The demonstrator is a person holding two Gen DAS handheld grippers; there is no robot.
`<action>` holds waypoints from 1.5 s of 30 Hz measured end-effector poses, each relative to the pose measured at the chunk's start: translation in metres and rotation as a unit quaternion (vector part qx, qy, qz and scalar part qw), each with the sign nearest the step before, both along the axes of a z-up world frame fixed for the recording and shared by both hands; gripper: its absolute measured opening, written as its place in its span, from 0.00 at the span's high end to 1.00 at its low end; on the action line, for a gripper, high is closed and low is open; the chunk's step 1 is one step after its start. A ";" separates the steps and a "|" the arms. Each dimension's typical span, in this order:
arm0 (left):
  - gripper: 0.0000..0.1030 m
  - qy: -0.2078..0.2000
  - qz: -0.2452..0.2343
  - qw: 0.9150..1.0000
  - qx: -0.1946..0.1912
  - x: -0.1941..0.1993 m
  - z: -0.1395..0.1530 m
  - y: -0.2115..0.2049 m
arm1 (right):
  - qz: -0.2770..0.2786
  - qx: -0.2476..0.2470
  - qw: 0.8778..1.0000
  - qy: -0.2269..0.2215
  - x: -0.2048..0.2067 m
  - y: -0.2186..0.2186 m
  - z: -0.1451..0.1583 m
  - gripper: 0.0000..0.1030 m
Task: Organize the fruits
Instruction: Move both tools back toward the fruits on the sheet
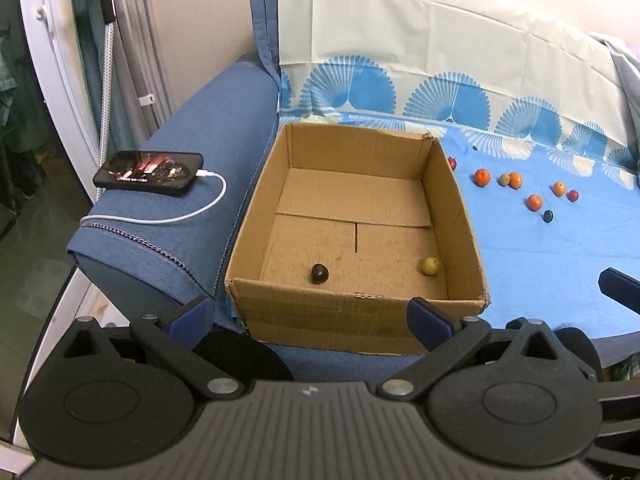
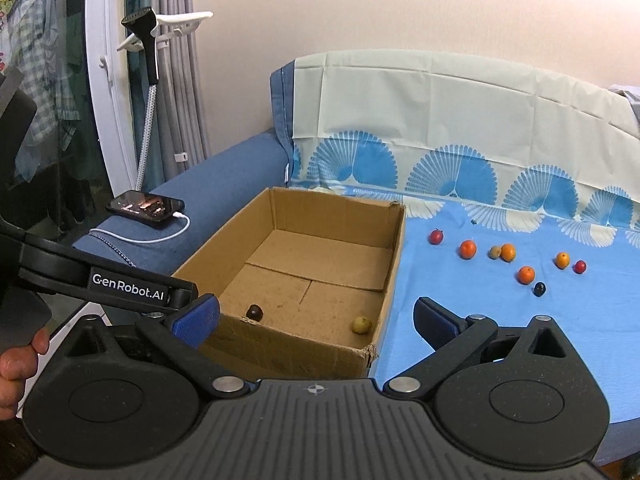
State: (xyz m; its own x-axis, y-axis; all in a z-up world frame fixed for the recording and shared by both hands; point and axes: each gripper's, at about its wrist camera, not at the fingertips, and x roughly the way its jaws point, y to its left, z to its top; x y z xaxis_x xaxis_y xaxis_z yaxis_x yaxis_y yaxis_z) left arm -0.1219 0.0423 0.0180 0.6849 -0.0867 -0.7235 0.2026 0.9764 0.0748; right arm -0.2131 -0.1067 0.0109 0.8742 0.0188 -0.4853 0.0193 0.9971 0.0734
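A blue sofa (image 2: pixel 240 160) is covered by a blue patterned cloth (image 2: pixel 480 320), cut off at the right edge. On the cloth an open cardboard box (image 1: pixel 460 216) is placed, holding a dark fruit (image 1: pixel 319 273) and a yellow-green fruit (image 1: pixel 430 266). Small fruits (image 2: pixel 526 275) lie scattered beside it; their kinds cannot be told. A phone (image 1: pixel 150 170) is charged on the armrest. The left tool (image 1: pixel 310 316) and right tool (image 2: pixel 316 316) are held wide open and empty.

Open brown cardboard box (image 2: pixel 312 276) holds a dark round fruit (image 2: pixel 254 312) and a yellow-green fruit (image 2: pixel 361 325); small orange, red and dark fruits (image 2: pixel 525 275) lie scattered beside it.
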 end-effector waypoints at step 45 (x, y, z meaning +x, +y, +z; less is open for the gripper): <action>0.00 0.038 -0.004 0.999 0.008 0.013 -0.017 -0.004 | -0.007 0.016 0.999 0.030 0.016 -0.008 -0.012 0.01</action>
